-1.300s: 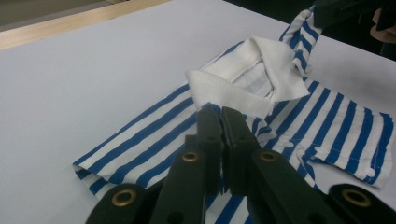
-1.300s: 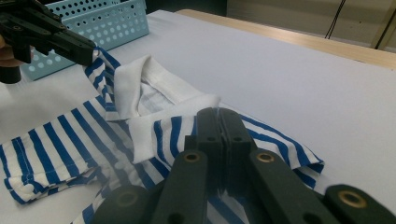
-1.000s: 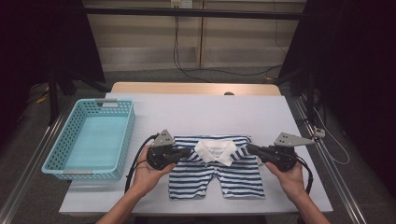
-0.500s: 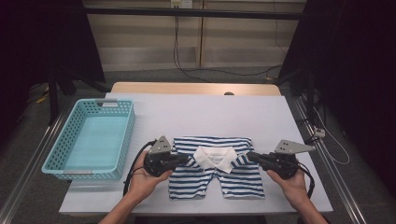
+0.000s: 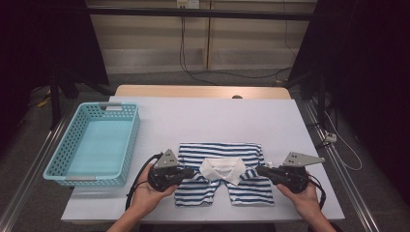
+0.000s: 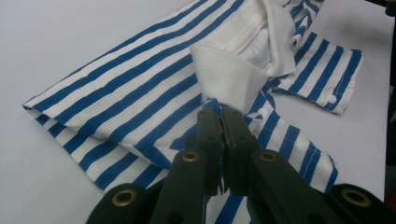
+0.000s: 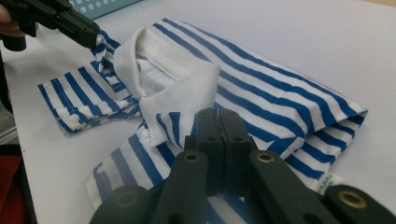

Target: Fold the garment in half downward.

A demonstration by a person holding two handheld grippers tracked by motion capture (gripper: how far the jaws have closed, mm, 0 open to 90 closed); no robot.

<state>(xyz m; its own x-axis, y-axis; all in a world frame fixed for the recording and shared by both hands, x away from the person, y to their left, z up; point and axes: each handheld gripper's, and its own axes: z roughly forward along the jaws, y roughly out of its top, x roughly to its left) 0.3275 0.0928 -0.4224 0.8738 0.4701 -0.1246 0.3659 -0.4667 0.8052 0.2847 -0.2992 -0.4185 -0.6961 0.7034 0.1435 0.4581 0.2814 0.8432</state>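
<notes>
A blue-and-white striped shirt [image 5: 218, 151] with a white collar [image 5: 222, 168] lies folded on the white table near the front edge. My left gripper [image 5: 192, 173] is shut on the striped cloth just left of the collar; in the left gripper view the jaws [image 6: 222, 114] pinch the shirt [image 6: 140, 88] below the collar [image 6: 229, 74]. My right gripper [image 5: 260, 170] is shut on the cloth right of the collar; in the right gripper view its jaws [image 7: 219, 116] grip the shirt [image 7: 280, 98]. The left gripper [image 7: 93, 35] shows there too, with a pinch of cloth drawn up to it.
A turquoise plastic basket [image 5: 129, 130] stands at the left of the table [image 5: 217, 113]. Bare white tabletop stretches behind the shirt and to its right. The table's front edge runs just below the hands.
Both grippers have drawn back toward the person and sunk a little. The collar end of the shirt came with them, over the lower part.
</notes>
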